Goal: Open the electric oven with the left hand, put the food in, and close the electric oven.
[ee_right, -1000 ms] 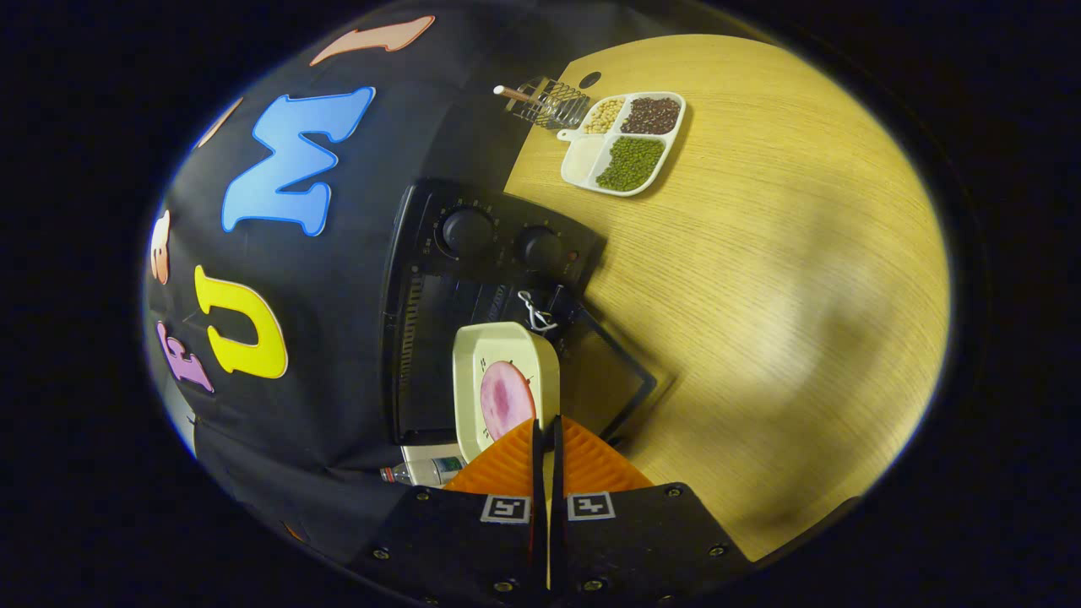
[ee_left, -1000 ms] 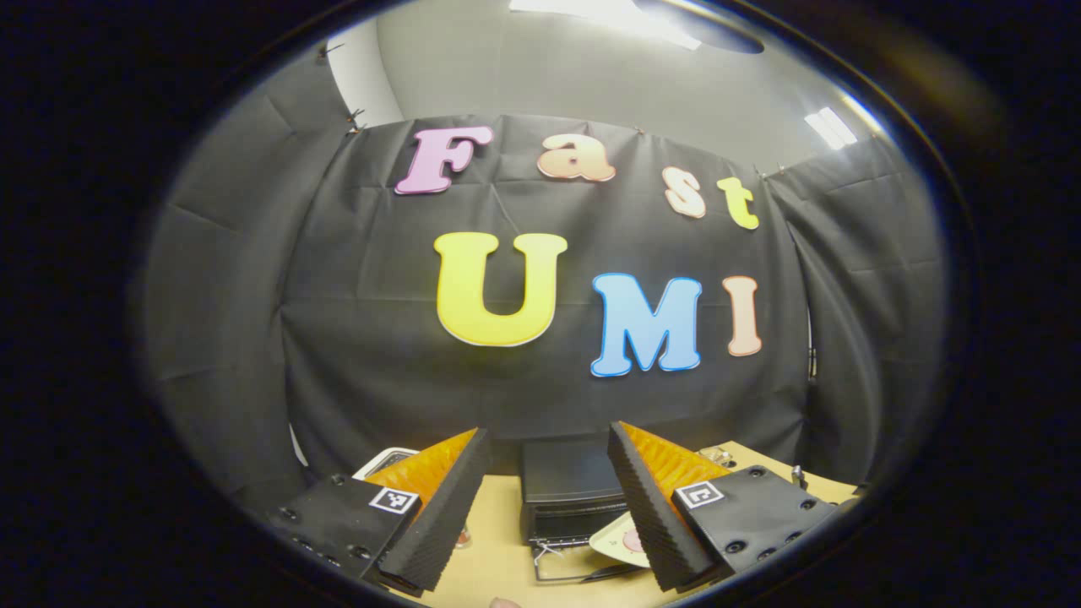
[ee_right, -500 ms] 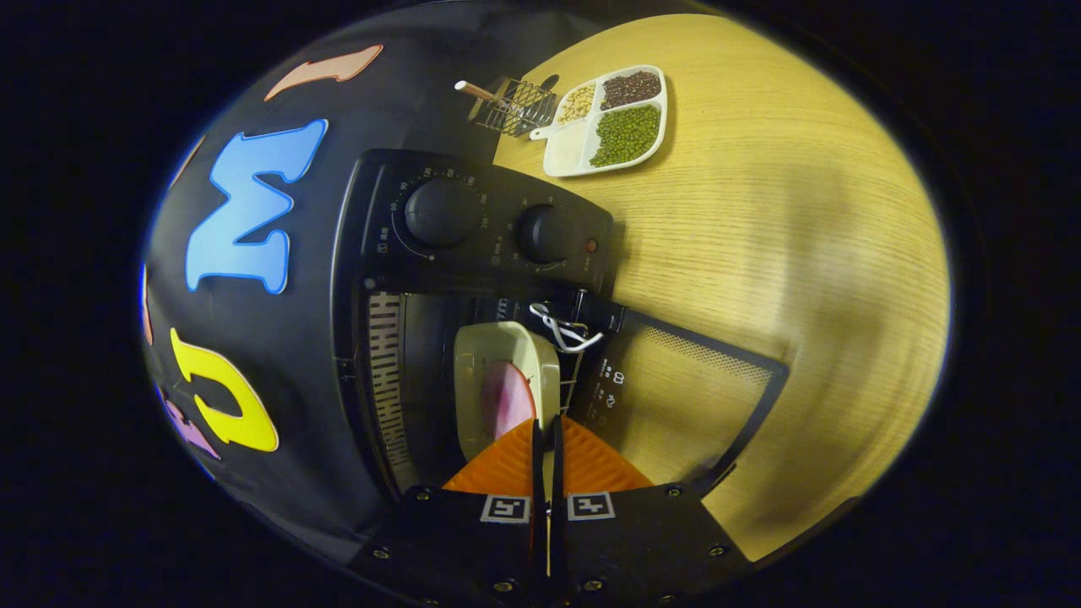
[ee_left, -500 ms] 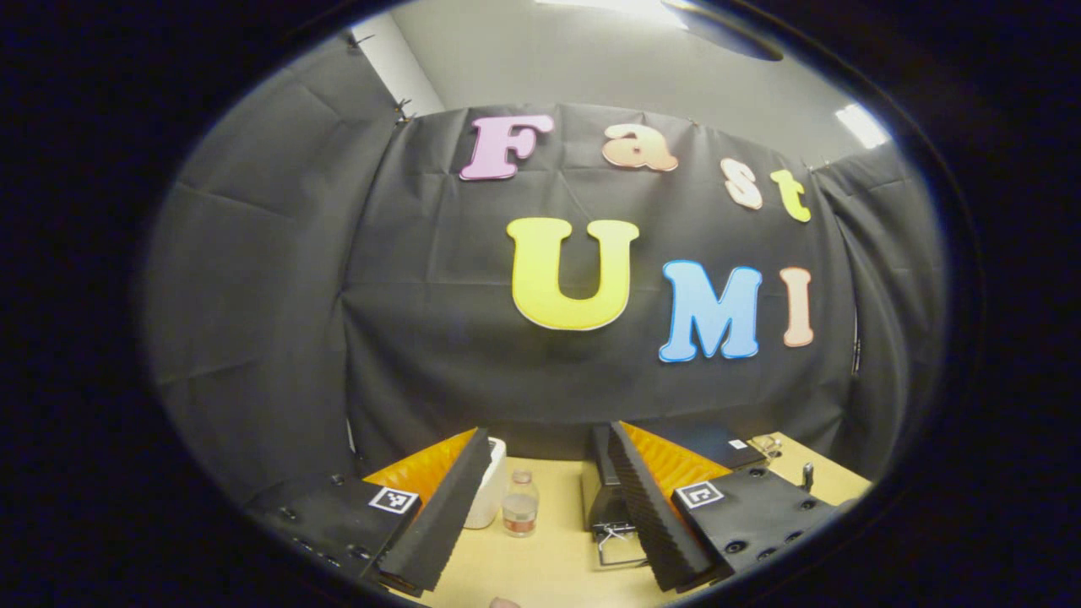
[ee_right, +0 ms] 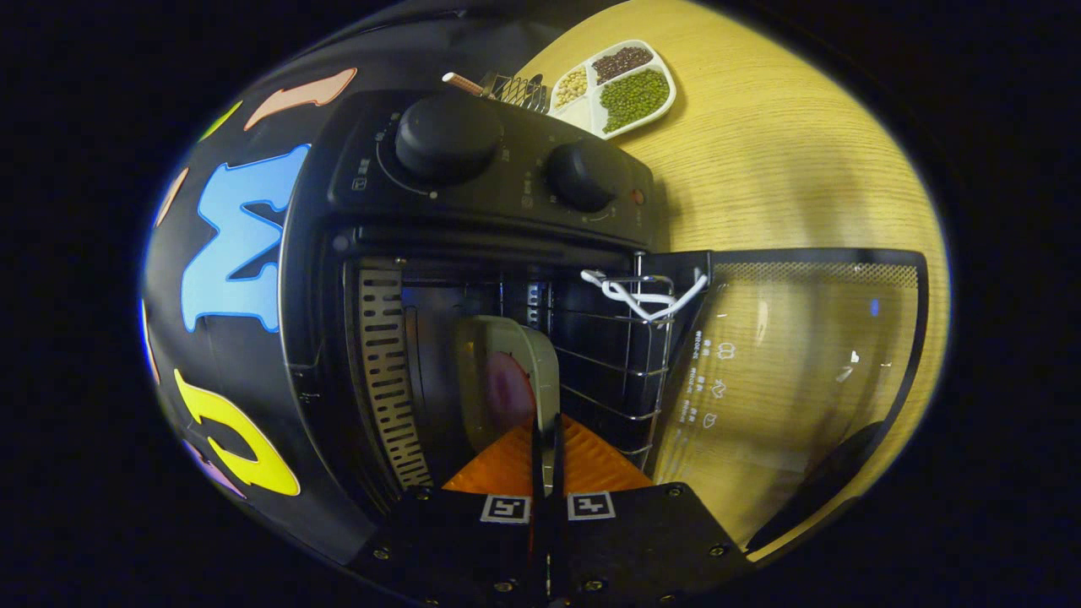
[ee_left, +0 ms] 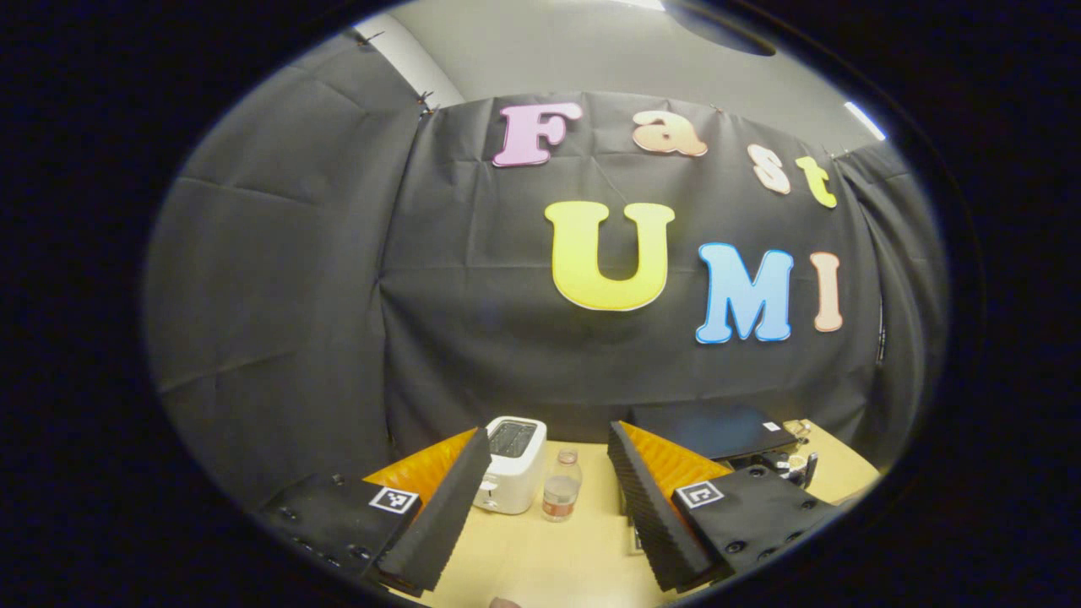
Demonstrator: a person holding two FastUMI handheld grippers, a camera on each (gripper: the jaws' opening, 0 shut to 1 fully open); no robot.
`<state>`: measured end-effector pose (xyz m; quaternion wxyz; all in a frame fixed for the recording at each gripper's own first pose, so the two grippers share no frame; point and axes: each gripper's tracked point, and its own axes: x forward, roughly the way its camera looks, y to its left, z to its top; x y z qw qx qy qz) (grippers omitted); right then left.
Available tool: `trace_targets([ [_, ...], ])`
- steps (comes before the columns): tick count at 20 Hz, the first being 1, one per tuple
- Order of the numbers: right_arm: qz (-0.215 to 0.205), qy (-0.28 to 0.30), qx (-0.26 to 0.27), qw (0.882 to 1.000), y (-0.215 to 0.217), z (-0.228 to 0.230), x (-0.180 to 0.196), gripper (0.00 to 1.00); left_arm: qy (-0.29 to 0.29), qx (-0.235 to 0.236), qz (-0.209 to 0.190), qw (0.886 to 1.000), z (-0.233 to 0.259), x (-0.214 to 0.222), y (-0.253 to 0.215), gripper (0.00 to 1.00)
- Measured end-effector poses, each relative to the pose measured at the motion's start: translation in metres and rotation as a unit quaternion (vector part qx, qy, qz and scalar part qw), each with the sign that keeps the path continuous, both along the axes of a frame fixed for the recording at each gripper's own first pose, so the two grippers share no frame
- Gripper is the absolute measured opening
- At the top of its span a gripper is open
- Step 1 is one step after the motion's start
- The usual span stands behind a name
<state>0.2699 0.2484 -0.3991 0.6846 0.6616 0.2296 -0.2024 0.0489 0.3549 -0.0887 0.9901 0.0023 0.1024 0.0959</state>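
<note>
Left gripper view: left gripper (ee_left: 549,498) has its fingers spread wide apart, nothing between them, held above the wooden table (ee_left: 549,566). Beyond the gripper, a white toaster (ee_left: 512,475) stands on the table and a small clear bottle (ee_left: 559,496) stands just beside the toaster, on the side toward the oven. Black oven (ee_left: 714,429) sits farther along the table from the toaster, near the booth's cloth wall, partly hidden by one finger. Right gripper view: right gripper (ee_right: 547,439) has its fingers pressed together on the rim of a cream plate (ee_right: 540,371), which carries a round pink slice of food (ee_right: 505,390). Plate and food are inside the oven (ee_right: 473,245) cavity, over the wire rack (ee_right: 621,363); cannot tell whether the plate touches the rack. Oven's glass door (ee_right: 802,371) is swung fully open, lying out over the table (ee_right: 785,169). White cord (ee_right: 642,295) is tied on the rack's edge near the door hinge. Two black knobs (ee_right: 448,135) sit on the oven's control panel. Past the oven, a white divided tray of beans (ee_right: 621,84) lies on the table, with a small wire basket (ee_right: 507,84) just beside it.
</note>
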Motion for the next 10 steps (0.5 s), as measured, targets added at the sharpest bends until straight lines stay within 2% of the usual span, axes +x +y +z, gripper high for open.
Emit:
trace_targets([
  [4,0.013,0.000,0.001,1.000,0.000,0.005,-0.002,0.10,0.000,-0.002,-0.003,1.000,-0.001,0.004,-0.009,0.95],
  [5,0.021,-0.002,0.003,1.000,0.000,0.008,-0.004,0.15,-0.002,-0.003,-0.007,1.000,-0.003,0.007,-0.015,1.00],
  [6,0.029,-0.002,0.000,1.000,-0.001,0.012,-0.011,0.26,-0.004,-0.005,-0.012,1.000,-0.003,0.010,-0.022,0.95],
  [7,0.042,0.002,-0.011,0.999,-0.004,0.015,-0.019,0.30,-0.004,-0.007,-0.018,1.000,-0.004,0.014,-0.030,1.00],
  [8,0.055,0.011,-0.022,0.998,-0.005,0.017,-0.029,0.34,-0.004,-0.008,-0.026,1.000,-0.004,0.018,-0.039,0.95],
  [9,0.073,0.009,-0.033,0.997,-0.006,0.023,-0.038,0.36,-0.006,-0.010,-0.033,0.999,-0.006,0.023,-0.049,1.00],
  [10,0.092,0.009,-0.047,0.995,-0.007,0.029,-0.048,0.38,-0.007,-0.012,-0.041,0.999,-0.006,0.027,-0.058,0.98],
])
